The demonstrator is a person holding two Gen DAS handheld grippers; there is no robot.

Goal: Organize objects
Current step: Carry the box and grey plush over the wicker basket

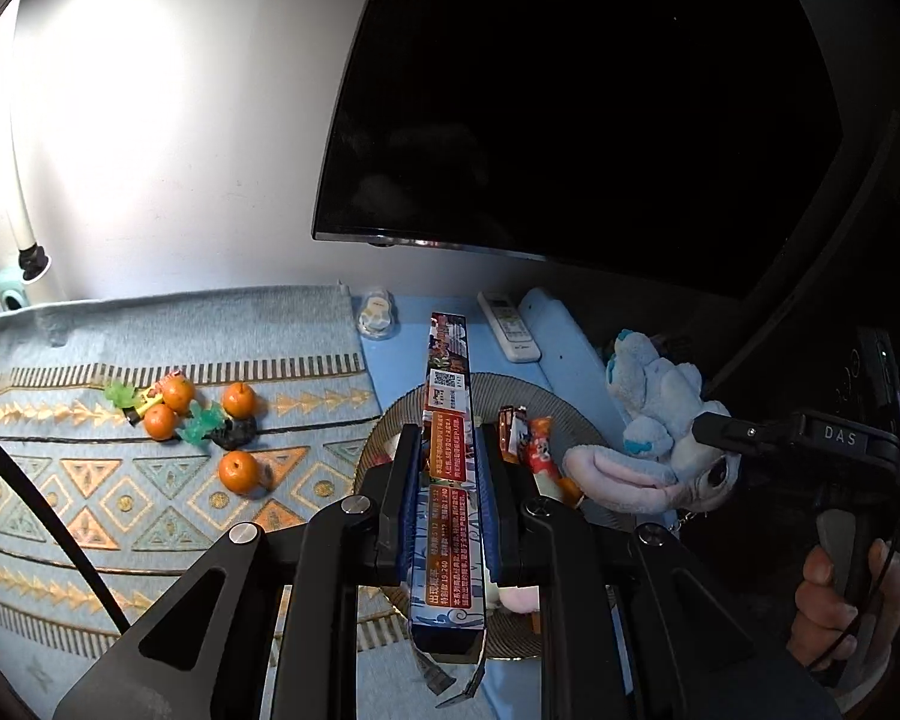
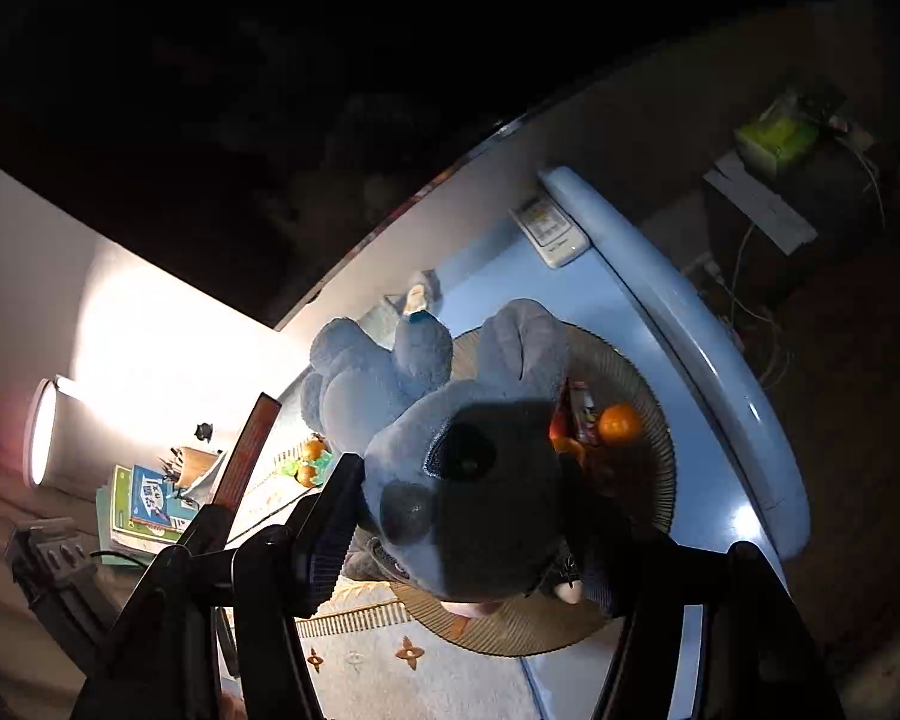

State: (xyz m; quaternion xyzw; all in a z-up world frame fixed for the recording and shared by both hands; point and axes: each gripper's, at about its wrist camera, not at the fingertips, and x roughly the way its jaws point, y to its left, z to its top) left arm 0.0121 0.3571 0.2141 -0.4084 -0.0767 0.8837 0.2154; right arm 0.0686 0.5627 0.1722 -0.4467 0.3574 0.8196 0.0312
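Above the woven tray, the left claw is clamped on a long box pointing straight ahead; the right claw grips a plush (head-first) alongside.

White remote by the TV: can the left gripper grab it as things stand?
Probably not: the left gripper is shut on the long box, which juts ahead of its fingers toward the white remote.

black left gripper, silver screws, blue pads, "das" marking
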